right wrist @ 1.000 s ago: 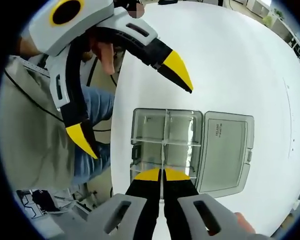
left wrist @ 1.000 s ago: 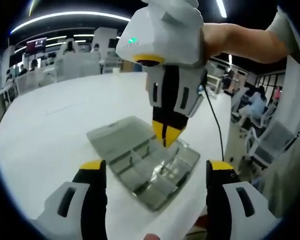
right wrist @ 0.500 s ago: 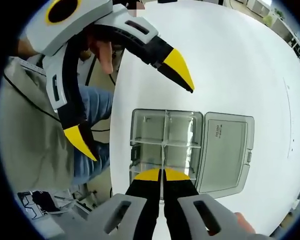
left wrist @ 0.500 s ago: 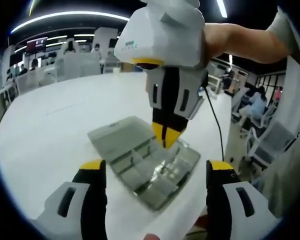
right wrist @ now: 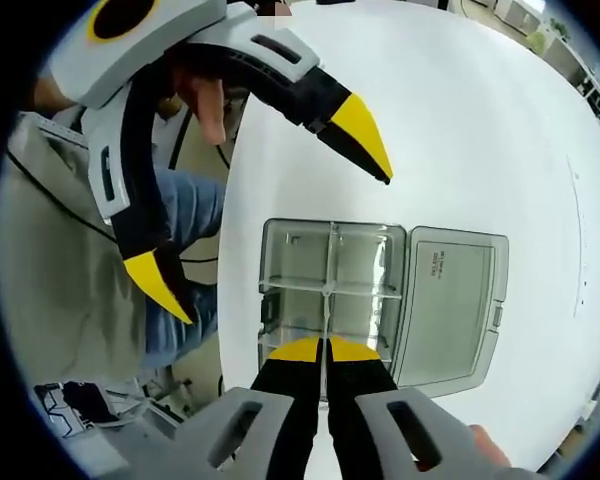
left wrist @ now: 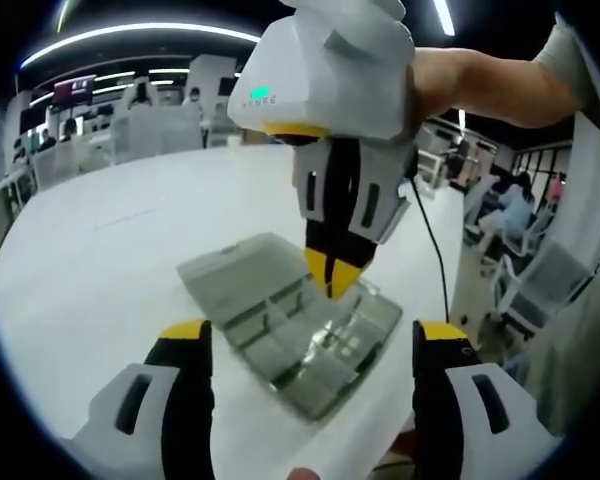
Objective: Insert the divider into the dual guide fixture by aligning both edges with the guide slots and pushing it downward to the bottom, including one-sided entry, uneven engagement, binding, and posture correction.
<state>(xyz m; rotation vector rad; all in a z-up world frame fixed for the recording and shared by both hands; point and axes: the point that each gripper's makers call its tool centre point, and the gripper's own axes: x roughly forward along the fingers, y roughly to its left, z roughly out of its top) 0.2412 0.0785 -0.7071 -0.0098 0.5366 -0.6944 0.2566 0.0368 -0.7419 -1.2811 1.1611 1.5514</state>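
**Right tongs pinching the divider above the open box**

Right tongs [right wrist: 325, 350], pressed together on the thin clear divider [right wrist: 326, 312], stand over the box [right wrist: 300, 250] on the white surface [right wrist: 460, 130]. Beyond the box, left tongs [right wrist: 270, 215] hang spread apart.

In the left gripper view the right gripper [left wrist: 332, 283] has tilted slightly and its body sits a touch lower over the box [left wrist: 290, 323]. In the right gripper view the left gripper [right wrist: 270, 225] has edged slightly rightward.
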